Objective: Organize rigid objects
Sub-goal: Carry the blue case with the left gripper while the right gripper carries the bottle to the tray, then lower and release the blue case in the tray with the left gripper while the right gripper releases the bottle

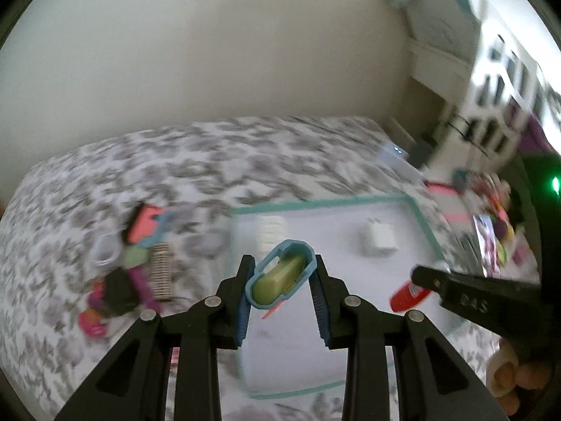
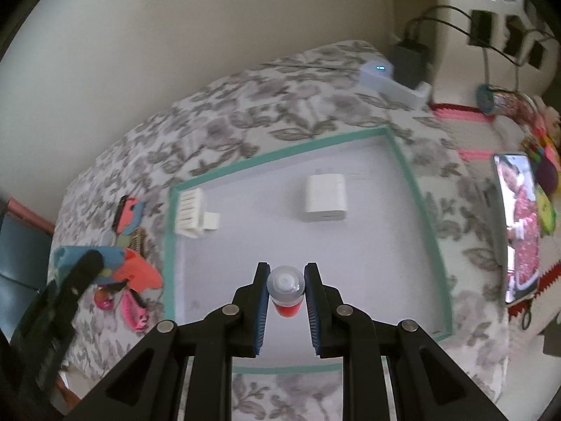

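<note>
- The landmark is the white rectangular mat with a teal taped border (image 2: 403,154), lying on the bed with the grey floral cover (image 2: 245,112); both grippers hang over its near half.
- The left gripper (image 1: 280,277) has its fingers (image 1: 317,291) clamped on a blue oval plastic case with a pale green insert (image 1: 278,277). The case's long axis runs slanted, from near-left to far-right, across the gap between the fingers, and it is held clear above the mat's near-left part.
- The right gripper (image 2: 285,291) has its fingers (image 2: 261,294) closed on a small red bottle with a clear rounded cap (image 2: 284,291). The bottle's axis points forward along the fingers, cap outward, over the mat's near edge.
- Already on the mat: a white block-shaped charger (image 2: 325,198) at mid-far, and a white ribbed plastic piece (image 2: 191,212) against the left border.
- Open room, as I judge it, is the bare near and centre stretch of the mat between those two; the bottle's drop is straight ahead, and the case's spot lies just ahead and to its right.
- Left of the mat sits a heap of colourful small items (image 1: 133,266); right of it lies a phone with a lit screen (image 2: 519,228), well apart from both grippers.
- The left view is blurred, so fine contact cannot be told there.
</note>
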A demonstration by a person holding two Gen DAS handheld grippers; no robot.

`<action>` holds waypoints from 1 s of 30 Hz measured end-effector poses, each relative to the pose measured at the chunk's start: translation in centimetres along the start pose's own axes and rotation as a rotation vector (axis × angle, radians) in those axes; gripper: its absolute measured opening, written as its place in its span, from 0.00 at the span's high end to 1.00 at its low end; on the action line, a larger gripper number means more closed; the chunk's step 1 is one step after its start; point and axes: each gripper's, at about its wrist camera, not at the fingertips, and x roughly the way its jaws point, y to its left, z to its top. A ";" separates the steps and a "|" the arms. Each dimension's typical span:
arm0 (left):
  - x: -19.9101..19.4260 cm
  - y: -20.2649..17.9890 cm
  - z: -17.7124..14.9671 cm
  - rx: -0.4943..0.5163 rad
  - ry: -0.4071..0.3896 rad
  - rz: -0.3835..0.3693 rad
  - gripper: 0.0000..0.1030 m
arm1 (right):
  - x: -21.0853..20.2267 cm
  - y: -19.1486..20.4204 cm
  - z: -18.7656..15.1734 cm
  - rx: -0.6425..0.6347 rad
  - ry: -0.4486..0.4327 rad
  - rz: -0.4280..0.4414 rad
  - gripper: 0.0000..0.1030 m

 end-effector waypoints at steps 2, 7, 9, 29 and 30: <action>0.9 -1.6 -0.4 0.036 0.023 -0.014 0.68 | 0.1 -0.7 0.0 0.010 0.003 -0.021 0.79; 3.6 -3.3 -1.2 0.063 0.065 -0.034 0.69 | 0.7 -2.1 -0.3 0.030 0.028 -0.037 0.79; 3.7 -3.7 -1.3 0.074 0.066 -0.035 0.69 | 0.9 -2.3 -0.4 0.035 0.036 -0.041 0.79; 8.8 0.9 -3.2 -0.178 0.269 -0.087 0.69 | 3.2 -1.8 -0.8 0.001 0.094 -0.081 0.79; 8.7 0.9 -3.2 -0.177 0.267 -0.086 0.69 | 3.2 -1.8 -0.8 -0.002 0.095 -0.084 0.79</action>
